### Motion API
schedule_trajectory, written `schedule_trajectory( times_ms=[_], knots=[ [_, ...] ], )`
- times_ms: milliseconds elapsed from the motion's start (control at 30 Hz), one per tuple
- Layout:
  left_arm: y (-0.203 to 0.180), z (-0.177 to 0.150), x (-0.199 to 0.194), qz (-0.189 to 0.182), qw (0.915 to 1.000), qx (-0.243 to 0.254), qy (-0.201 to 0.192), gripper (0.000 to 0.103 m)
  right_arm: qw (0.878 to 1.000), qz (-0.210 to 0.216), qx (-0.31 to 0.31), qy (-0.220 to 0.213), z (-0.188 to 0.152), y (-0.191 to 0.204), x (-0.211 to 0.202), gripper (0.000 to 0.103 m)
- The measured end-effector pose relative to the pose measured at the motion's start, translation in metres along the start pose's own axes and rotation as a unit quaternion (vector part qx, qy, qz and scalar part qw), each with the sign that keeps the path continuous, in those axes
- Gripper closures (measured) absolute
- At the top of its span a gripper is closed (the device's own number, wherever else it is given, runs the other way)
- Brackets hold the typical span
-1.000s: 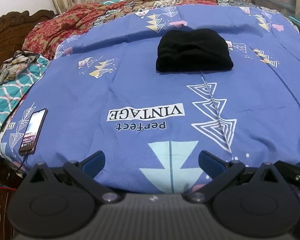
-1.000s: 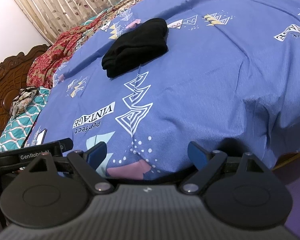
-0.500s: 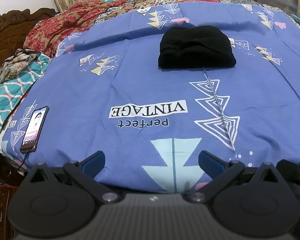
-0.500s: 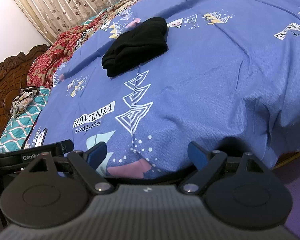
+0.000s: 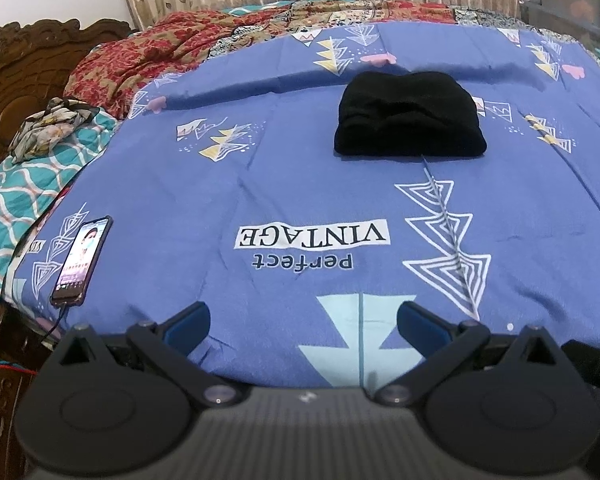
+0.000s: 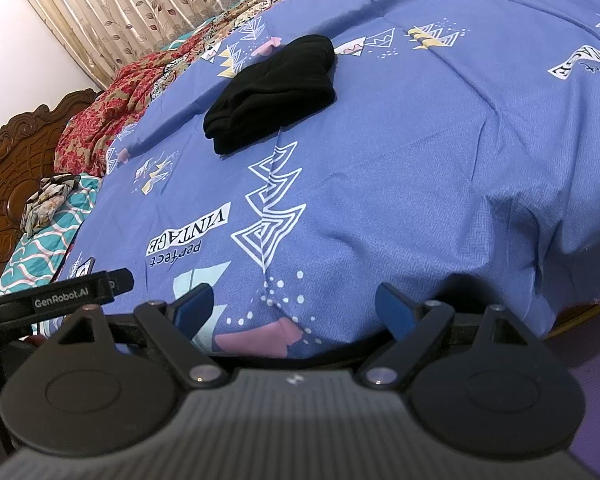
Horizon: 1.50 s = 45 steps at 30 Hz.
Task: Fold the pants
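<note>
The left wrist view showed the black pants [image 5: 410, 120] folded into a compact bundle on the blue bedsheet [image 5: 260, 184], well beyond the left claw [image 5: 304, 320], which stood released and held nothing. A phone [image 5: 82, 260] lay near the bed's left edge. The right claw [image 6: 294, 306] was likewise spread wide and empty.

You see black pants [image 5: 410, 120] on a blue bedsheet [image 5: 300, 184] with white triangle outlines, yellow and pink shapes. Behind it lies a red floral blanket [image 5: 148, 56], and at the side a teal cloth [image 5: 16, 196] with white waves.
</note>
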<state>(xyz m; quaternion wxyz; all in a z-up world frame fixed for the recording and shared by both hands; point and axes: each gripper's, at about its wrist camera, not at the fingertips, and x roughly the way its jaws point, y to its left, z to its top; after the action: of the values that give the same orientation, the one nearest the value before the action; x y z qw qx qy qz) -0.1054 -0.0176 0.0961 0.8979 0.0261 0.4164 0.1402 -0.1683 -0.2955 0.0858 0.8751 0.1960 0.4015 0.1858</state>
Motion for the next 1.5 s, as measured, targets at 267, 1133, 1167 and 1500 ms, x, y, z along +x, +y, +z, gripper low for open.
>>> schedule_trajectory(
  times_ms=[267, 1133, 1167, 1500],
  knots=[
    [0.001, 0.0, 0.0, -0.006, 1.0, -0.003, 0.005, 0.0, 1.0, 0.0, 0.0, 0.0, 0.0, -0.001, 0.0, 0.013],
    [-0.01, -0.005, 0.009, -0.015, 0.9982, 0.022, 0.053, 0.0, 1.0, 0.001, -0.005, -0.005, -0.002, 0.006, 0.0, 0.013],
    [-0.011, -0.006, 0.01, -0.016, 0.998, 0.021, 0.057, 0.0, 1.0, 0.001, -0.004, -0.005, -0.002, 0.006, 0.001, 0.013],
    [-0.017, -0.01, 0.012, -0.03, 0.9965, 0.036, 0.07, 0.0, 1.0, 0.001, 0.002, -0.002, -0.003, 0.002, 0.001, 0.013]
  ],
)
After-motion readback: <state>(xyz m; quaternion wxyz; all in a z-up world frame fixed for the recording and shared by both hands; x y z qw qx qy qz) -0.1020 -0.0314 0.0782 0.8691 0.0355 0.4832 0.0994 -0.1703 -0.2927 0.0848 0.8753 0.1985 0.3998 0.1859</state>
